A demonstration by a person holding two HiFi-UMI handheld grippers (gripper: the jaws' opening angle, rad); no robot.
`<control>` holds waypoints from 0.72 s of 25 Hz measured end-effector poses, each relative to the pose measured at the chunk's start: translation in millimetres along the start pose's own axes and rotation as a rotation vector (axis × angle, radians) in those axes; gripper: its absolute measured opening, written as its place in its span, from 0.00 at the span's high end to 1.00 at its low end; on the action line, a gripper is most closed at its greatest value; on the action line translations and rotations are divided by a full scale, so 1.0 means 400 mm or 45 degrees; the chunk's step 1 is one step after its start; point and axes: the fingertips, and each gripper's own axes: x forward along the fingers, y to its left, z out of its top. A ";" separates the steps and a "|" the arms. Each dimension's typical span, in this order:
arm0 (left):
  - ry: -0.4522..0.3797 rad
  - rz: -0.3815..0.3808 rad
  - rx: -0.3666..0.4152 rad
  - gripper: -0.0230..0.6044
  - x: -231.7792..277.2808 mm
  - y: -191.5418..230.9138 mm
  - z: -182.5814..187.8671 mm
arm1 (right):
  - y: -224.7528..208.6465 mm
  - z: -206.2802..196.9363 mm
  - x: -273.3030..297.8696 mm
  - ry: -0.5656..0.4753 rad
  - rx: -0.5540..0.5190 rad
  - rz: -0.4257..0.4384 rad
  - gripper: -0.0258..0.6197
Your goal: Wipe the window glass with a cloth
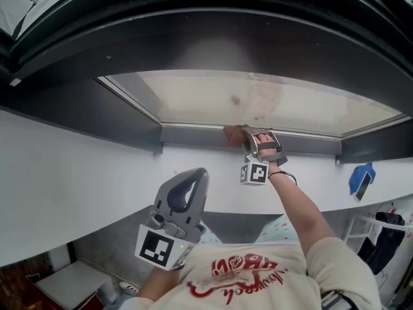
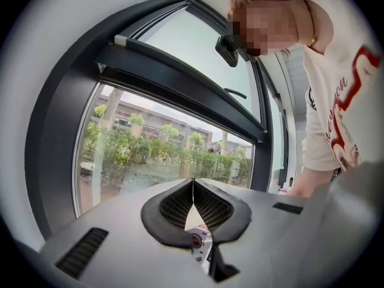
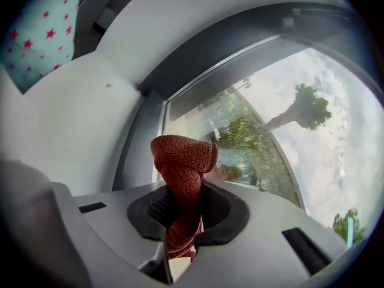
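The window glass (image 1: 258,102) lies in a dark frame (image 1: 193,134) ahead of me. A rust-red cloth (image 1: 233,134) is bunched at the glass's lower edge, touching the frame, and my right gripper (image 1: 246,139) is shut on it. In the right gripper view the cloth (image 3: 183,161) sticks up out of the gripper (image 3: 182,197), folded over at its top, with the glass (image 3: 288,131) just beyond. My left gripper (image 1: 199,175) hangs lower and nearer to me, away from the window. Its jaws meet with nothing between them (image 2: 193,183), facing the glass (image 2: 168,149).
A white sill (image 1: 77,173) runs below the frame. A blue object (image 1: 361,179) hangs at the right end of it. Dark clothes on a white rack (image 1: 384,234) stand at the lower right, and a pale box (image 1: 68,283) at the lower left. A window handle (image 2: 236,92) shows on the upper frame.
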 end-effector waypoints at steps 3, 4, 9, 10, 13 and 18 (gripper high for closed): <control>-0.035 -0.022 -0.002 0.93 -0.006 -0.019 0.020 | -0.183 0.064 -0.112 -0.034 0.221 -0.195 0.85; -0.044 -0.031 -0.005 0.93 -0.010 -0.027 0.027 | -0.248 0.087 -0.150 -0.044 0.264 -0.248 0.85; -0.037 -0.076 0.011 0.93 -0.033 -0.045 0.036 | -0.599 0.258 -0.326 -0.165 0.220 -0.533 0.85; -0.031 -0.082 0.017 0.93 -0.036 -0.040 0.033 | -0.655 0.293 -0.357 -0.189 0.184 -0.595 0.85; -0.049 -0.083 0.009 0.93 -0.039 -0.027 0.036 | -0.765 0.375 -0.423 -0.253 0.098 -0.743 0.85; -0.113 -0.070 0.008 0.93 -0.050 -0.028 0.070 | -0.831 0.416 -0.423 -0.272 0.066 -0.804 0.85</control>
